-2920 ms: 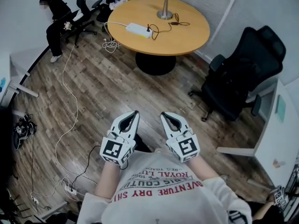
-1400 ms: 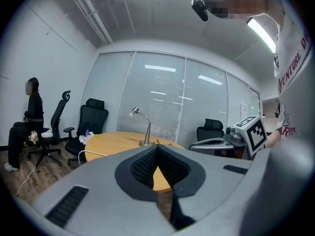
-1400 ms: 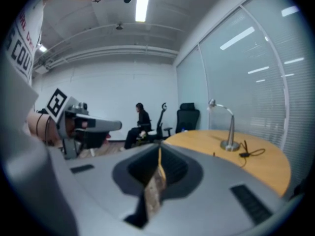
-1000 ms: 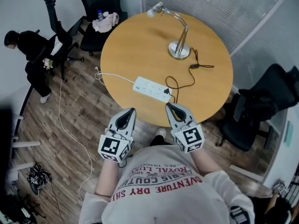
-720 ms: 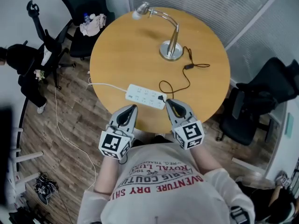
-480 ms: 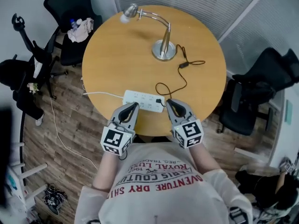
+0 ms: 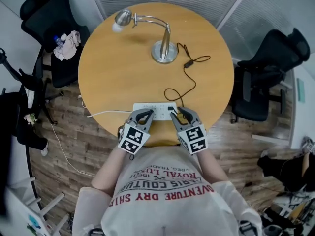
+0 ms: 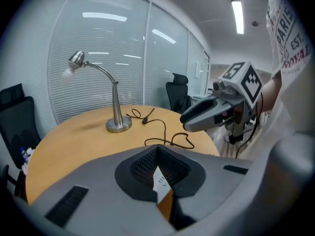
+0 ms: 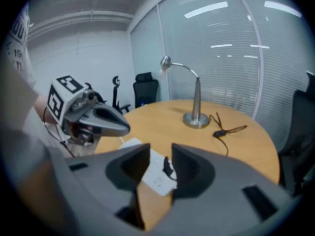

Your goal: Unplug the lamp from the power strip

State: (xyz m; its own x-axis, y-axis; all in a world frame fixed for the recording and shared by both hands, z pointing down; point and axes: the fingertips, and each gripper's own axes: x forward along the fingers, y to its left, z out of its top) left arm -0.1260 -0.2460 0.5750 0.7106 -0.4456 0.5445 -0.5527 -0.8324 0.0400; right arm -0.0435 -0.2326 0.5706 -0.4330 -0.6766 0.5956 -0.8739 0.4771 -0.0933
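Head view. Round table (image 7: 108, 82). The lamp (image 7: 164, 52) stands upright on the far half, its neck arched left. Its cord (image 7: 189, 85) runs from the base past an inline switch and loops toward the near edge, ending in the plug (image 7: 170, 108). The plug is seated at the right end of the strip (image 7: 153, 110), which lies flat near the near edge with its white lead going off left. Left gripper (image 7: 143, 115) is over the strip's left part. Right gripper (image 7: 180, 114) is at the strip's right end, just beside the plug. The two are near each other, side by side. One black chair (image 7: 51, 18) stands at far left, another (image 7: 266, 73) at right.

Left gripper view. Jaws pressed together at the tips, nothing between them. A sliver of strip and table edge shows through the notch below the tips. Beyond are the lamp, the cord loop and the right gripper to the right.

Right gripper view. Jaws apart and opening. The plug and the strip's end show through the gap, beyond the tips. The pads press on nothing. The left gripper is to the left, over the strip.
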